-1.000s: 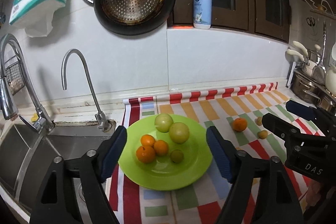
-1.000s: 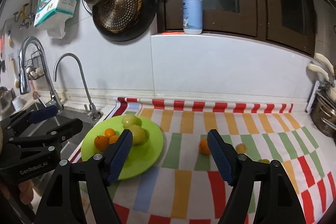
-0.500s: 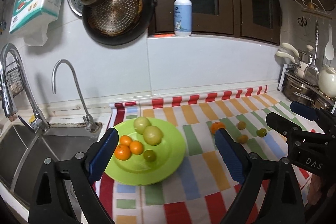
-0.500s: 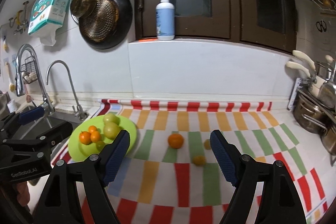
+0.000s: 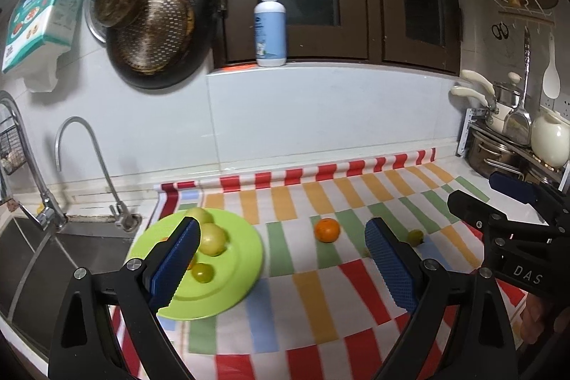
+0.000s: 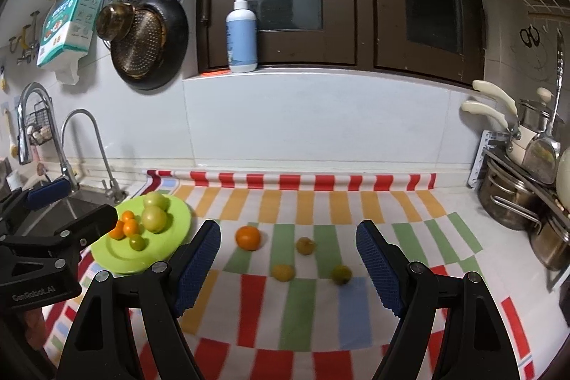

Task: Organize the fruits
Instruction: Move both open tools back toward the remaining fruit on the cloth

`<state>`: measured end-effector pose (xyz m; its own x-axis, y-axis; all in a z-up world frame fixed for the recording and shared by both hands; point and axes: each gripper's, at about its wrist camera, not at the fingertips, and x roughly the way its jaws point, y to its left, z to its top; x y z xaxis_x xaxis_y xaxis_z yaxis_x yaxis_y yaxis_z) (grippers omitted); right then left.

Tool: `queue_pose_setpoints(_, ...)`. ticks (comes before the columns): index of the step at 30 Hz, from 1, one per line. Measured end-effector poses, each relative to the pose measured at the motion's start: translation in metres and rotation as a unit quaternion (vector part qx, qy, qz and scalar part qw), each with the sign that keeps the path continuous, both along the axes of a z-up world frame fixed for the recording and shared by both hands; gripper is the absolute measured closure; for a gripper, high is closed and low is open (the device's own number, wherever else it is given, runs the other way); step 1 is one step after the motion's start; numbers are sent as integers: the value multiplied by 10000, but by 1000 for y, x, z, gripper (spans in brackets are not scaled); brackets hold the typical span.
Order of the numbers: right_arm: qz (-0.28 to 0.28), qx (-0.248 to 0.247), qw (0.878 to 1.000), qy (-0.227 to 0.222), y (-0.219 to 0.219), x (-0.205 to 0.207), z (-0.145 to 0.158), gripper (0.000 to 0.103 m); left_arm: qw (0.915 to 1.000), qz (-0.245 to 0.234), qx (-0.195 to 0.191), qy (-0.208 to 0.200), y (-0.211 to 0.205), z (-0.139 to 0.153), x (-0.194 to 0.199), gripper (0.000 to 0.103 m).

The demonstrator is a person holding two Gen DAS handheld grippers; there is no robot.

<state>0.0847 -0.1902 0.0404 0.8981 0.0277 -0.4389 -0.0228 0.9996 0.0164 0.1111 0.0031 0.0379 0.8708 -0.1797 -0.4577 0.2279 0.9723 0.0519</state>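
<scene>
Left wrist view: left gripper (image 5: 281, 257) with jaws spread wide, nothing between them, held above the striped cloth (image 5: 320, 319) on the bench. Green plate (image 5: 228, 291) at lower left beside the sink (image 5: 53, 251), carrying pale green fruits and a small green one; left blue pad partly covering it. Orange (image 5: 326, 230) loose on the cloth, right of the plate and apart from it. Small green fruit (image 5: 415, 236) farther right, just past the right pad. Right gripper (image 5: 498, 205) at the right edge, jaws parted. Right wrist view: right gripper (image 6: 288, 262) with jaws released, empty, over the cloth (image 6: 313, 319). Plate (image 6: 117, 259) at left with two pale green fruits, small oranges and one small green fruit. Orange (image 6: 248, 237) near the left pad; three small yellowish fruits (image 6: 283, 272) scattered on the cloth between the pads. Left gripper (image 6: 60, 205) at the left edge, over the plate's near side
</scene>
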Motion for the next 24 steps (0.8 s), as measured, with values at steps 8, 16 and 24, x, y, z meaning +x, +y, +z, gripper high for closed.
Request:
queue_pose_setpoints(8, 12, -67, 9999, 116, -34, 10, -9, 24, 9998, -133, 90, 75, -35, -11, 11, 8)
queue_pose_setpoints(16, 107, -85, 9993, 341, -57, 26, -27, 24, 9986, -423, 194, 262, -67, -31, 30, 9)
queue_pose_setpoints(24, 168, -67, 9976, 674, -76, 47, -54, 24, 9947, -738, 394, 602, -94, -60, 54, 15)
